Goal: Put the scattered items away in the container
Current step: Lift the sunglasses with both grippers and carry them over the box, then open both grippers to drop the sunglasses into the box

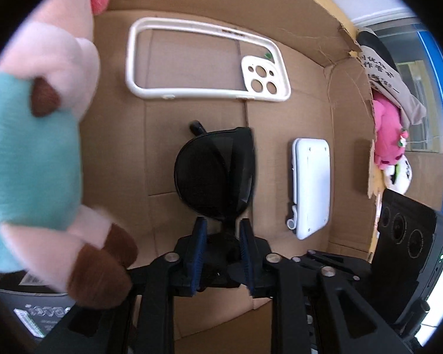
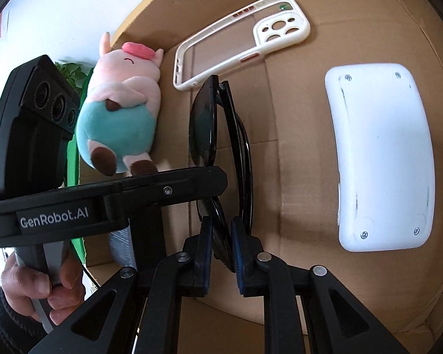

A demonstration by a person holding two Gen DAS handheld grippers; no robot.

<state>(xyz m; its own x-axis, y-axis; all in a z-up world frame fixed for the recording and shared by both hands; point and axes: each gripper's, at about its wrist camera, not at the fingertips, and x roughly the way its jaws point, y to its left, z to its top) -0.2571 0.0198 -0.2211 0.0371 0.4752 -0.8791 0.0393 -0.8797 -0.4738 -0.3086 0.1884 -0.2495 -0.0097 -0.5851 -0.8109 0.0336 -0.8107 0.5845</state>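
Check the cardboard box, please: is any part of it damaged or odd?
Yes. In the left wrist view the cardboard box has a torn, ragged wall edge at its upper right corner, with creases below the tear. The phone case, sunglasses and white device inside look intact.

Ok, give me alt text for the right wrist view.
The right gripper grips folded black sunglasses on edge inside a cardboard box. A phone case lies beyond, a white device to the right, a plush pig against the left wall; the left gripper reaches in from the left.
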